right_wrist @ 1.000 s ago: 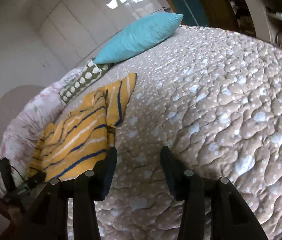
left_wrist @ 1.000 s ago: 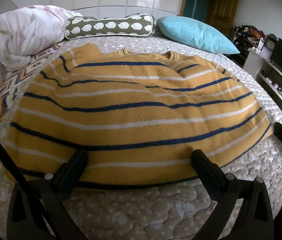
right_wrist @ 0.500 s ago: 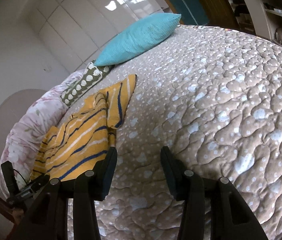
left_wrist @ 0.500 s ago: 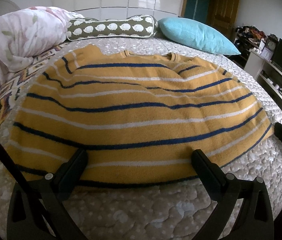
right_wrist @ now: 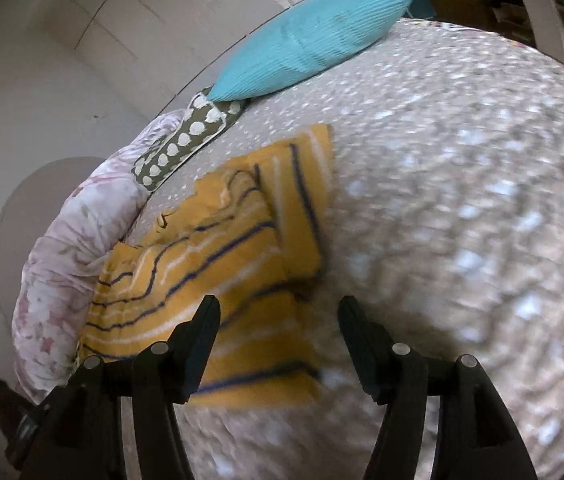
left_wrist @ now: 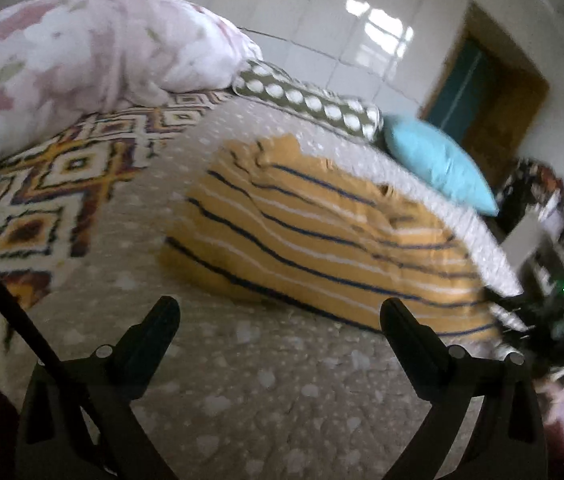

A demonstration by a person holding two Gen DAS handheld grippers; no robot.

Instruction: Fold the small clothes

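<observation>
Left wrist view
Landmark: yellow striped sweater (left_wrist: 321, 240), lying spread on the quilted bedspread (left_wrist: 242, 380).
Left gripper (left_wrist: 278, 316): jaws spread wide, holding nothing; it hovers just short of the sweater's near hem, over bare bedspread.
Surroundings: floral duvet (left_wrist: 74, 64) and patterned blanket (left_wrist: 50, 184) lie beyond the sweater's left side; the spotted bolster (left_wrist: 313, 104) and turquoise pillow (left_wrist: 437, 168) lie behind its collar edge.
Image quality: motion blur; fine creases cannot be read.

Right wrist view
Landmark: the same sweater (right_wrist: 218, 280), with one sleeve lying folded in over the body.
Right gripper (right_wrist: 278, 316): jaws parted, empty; the fingertips straddle the sweater's right-hand hem corner, and contact cannot be confirmed.
Surroundings: the turquoise pillow (right_wrist: 309, 44) rests well beyond the sweater.

Step in hand (judgement)
Stage: early; apparently lining up on the hem for a fold.
Technique: take each hem corner with one finger slid under all the layers, close firmly, lift both corners together and level, and carry them toward the collar.
Risk: catching the bedspread along with the knit, or gripping only one layer.
</observation>
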